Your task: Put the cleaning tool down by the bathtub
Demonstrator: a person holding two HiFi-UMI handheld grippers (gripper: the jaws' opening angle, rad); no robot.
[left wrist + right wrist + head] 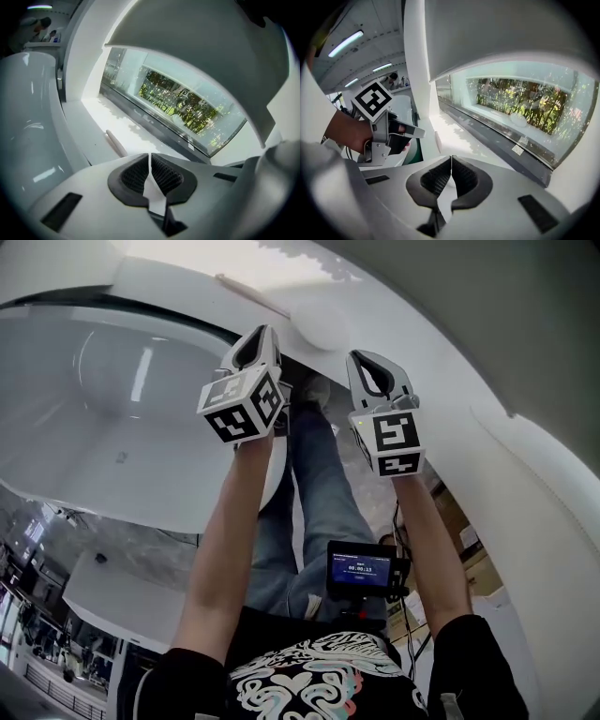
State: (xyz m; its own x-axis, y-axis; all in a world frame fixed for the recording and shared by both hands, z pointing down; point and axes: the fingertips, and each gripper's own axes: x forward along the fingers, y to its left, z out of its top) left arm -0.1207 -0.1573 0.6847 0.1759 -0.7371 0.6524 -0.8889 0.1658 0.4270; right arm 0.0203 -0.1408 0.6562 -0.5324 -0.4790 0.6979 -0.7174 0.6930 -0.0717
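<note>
1. Head view: I hold my left gripper (261,334) and right gripper (364,360) side by side over the white ledge (178,266) that runs behind the bathtub (56,427). The cleaning tool (253,296) lies flat on that ledge just beyond the tips of both grippers, and neither one touches it. It has a thin handle and a pale rounded end towards the right.

2. Left gripper view: my left gripper (150,158) is pinched together. The ribbed pads meet at the tips and nothing sits between them. The tool's handle (115,143) rests on the ledge a little ahead and to the left, next to the tub's curved rim (28,136). A long window (178,105) runs along behind the ledge.

3. Right gripper view: my right gripper (451,160) is also closed tip to tip, and it is empty. My left gripper (411,132), with its marker cube, shows at the left. The same window (520,101) is ahead.
</note>
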